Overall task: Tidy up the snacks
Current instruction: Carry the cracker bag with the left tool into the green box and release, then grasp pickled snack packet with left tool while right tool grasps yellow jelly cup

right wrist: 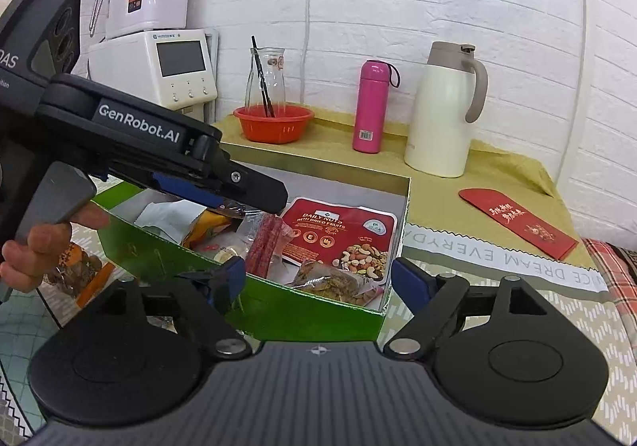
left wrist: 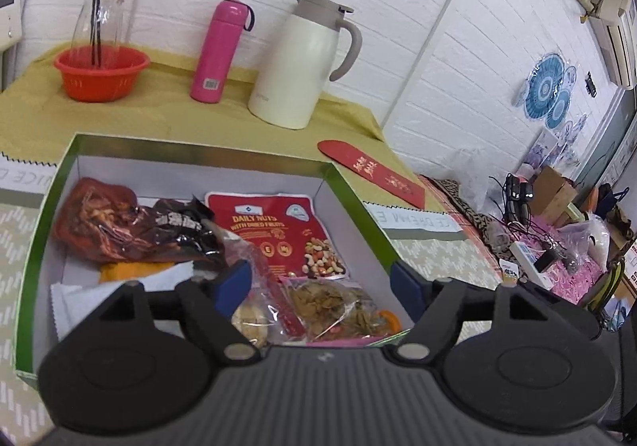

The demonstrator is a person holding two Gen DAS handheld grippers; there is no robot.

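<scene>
The left gripper [left wrist: 322, 282], black with blue pads, stands with its jaws spread wide over the near edge of the green cardboard box [left wrist: 36, 243] with a white inside, and nothing is pressed between its pads. In the right wrist view the same tool reaches in from the left above the box's left wall, held by a hand [right wrist: 36, 247] around its grey grip. The right gripper [right wrist: 316, 278] is likewise spread wide, empty, just outside the box's near green wall. Inside the box lie the snacks: a red pouch of mixed nuts with dried fruits [left wrist: 278, 231] flat against the far right corner, a dark red crinkled packet [left wrist: 115, 223] toward the far left corner, a clear bag of brownish crisps [left wrist: 338, 306] near the right wall, and a clear pack of red sausage sticks [right wrist: 264, 243] in the middle. The box sits on a pale patterned mat [right wrist: 497, 259] on the olive-yellow tablecloth [left wrist: 167, 107]. Toward the tablecloth's far edge stand an orange plastic bowl [left wrist: 99, 71], a clear glass carafe [left wrist: 103, 8] holding black sticks behind it, a pink metal flask [left wrist: 219, 51] and a cream vacuum jug with a grey handle [left wrist: 306, 63]. A red paper envelope [left wrist: 370, 171] lies at the right edge.
</scene>
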